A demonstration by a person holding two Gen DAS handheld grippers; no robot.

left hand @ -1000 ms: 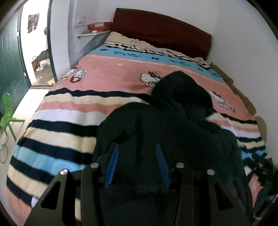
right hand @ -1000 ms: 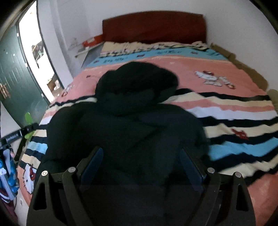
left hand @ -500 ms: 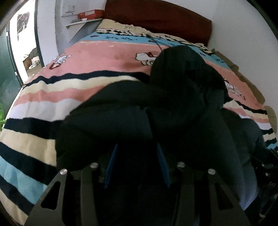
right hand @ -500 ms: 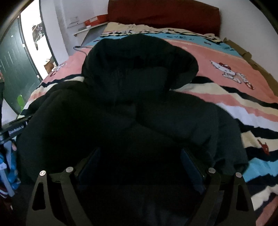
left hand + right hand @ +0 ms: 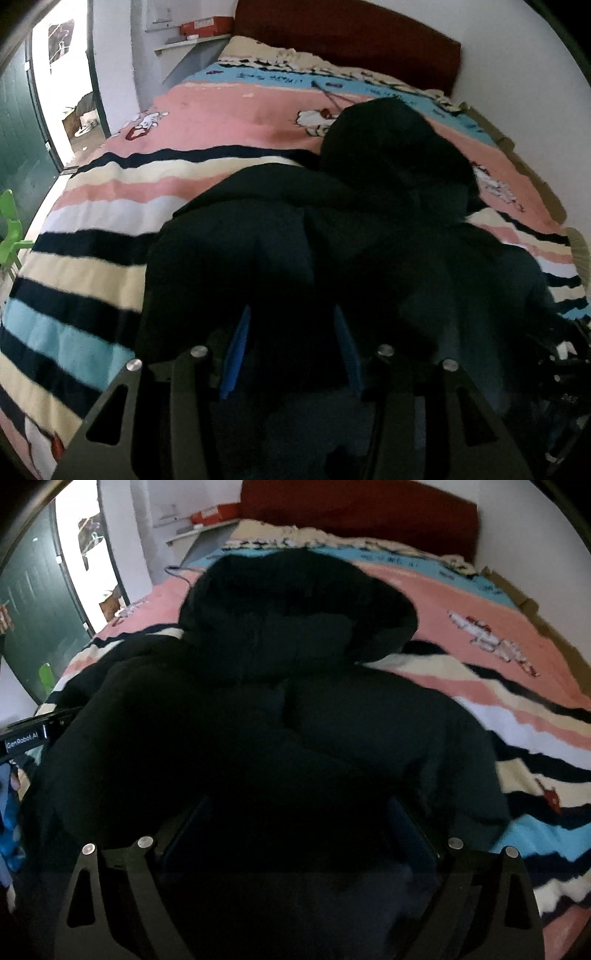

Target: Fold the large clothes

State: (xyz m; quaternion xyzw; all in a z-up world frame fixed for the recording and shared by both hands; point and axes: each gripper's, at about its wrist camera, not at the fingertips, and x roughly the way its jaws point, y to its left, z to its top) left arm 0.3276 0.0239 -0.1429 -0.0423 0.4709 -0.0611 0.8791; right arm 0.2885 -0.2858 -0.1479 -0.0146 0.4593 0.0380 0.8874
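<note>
A black hooded padded jacket [image 5: 369,229] lies on the striped bed, its hood [image 5: 391,147] pointing toward the headboard. My left gripper [image 5: 291,314] sits at the jacket's near edge, its blue pads [image 5: 234,354] pressed on a thick bunch of the black fabric. In the right wrist view the same jacket [image 5: 295,701] and hood [image 5: 295,605] fill the middle. My right gripper [image 5: 297,805] is at the near edge too. Its jaws stand wide and are opening, with dark fabric lying between them. The fingertips of both are partly buried in cloth.
The bed's striped cartoon blanket [image 5: 110,221] spreads to the left and far side. A dark red headboard [image 5: 347,40] and white wall close the far and right sides. A shelf with a red box [image 5: 207,27], an open doorway [image 5: 62,74] and a green chair [image 5: 9,221] stand at left.
Both grippers have sunk toward the bed with the jacket, which now fills more of each view. The right gripper's fingers have spread a little wider.
</note>
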